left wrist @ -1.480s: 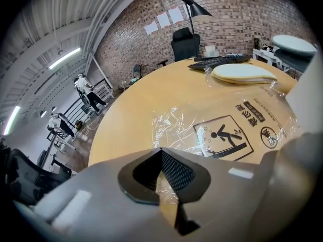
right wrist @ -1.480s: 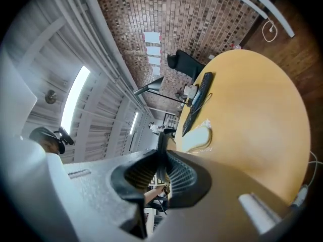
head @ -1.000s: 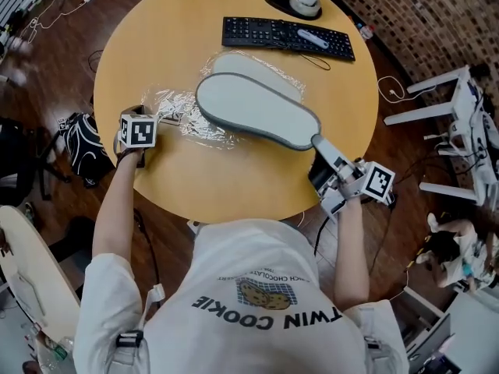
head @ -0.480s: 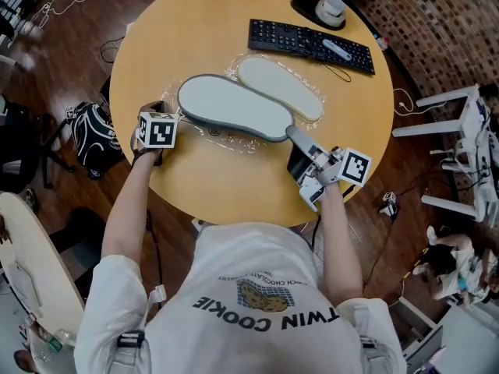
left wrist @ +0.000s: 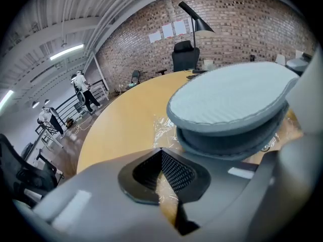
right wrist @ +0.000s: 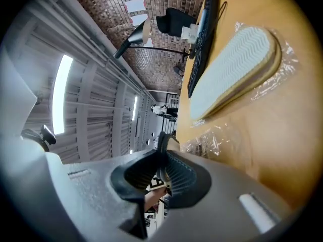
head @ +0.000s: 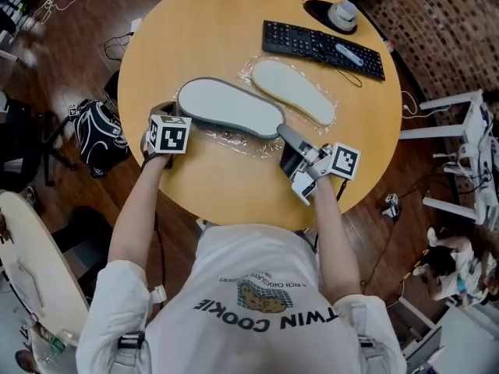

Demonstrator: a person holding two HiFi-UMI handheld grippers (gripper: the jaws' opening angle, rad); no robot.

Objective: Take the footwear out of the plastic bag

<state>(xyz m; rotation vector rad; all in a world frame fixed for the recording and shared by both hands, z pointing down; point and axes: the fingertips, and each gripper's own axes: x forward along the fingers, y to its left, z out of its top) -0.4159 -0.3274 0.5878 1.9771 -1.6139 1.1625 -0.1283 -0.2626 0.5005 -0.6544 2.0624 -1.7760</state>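
Note:
A grey slipper (head: 230, 107) lies sole up across the round yellow table (head: 195, 29), its right end pinched in my right gripper (head: 287, 136), which is shut on its rim. In the right gripper view the thin dark rim sits between the pads (right wrist: 174, 178). A second slipper (head: 292, 90) with a cream sole rests in the crinkled clear plastic bag (head: 234, 140) behind it. My left gripper (head: 167, 115) is at the bag's left edge, shut on the film (left wrist: 164, 130), with the grey slipper (left wrist: 237, 100) hanging just above its jaws.
A black keyboard (head: 323, 49) with a white object on it lies at the table's far right, beside a lamp base (head: 335, 14). A black-and-white bag (head: 97, 135) sits on the floor at the left. White furniture legs (head: 460, 131) stand to the right.
The grey slipper has slid left, off the cream slipper that it overlapped. My right gripper has moved left and further in over the table with it. The left gripper keeps its hold.

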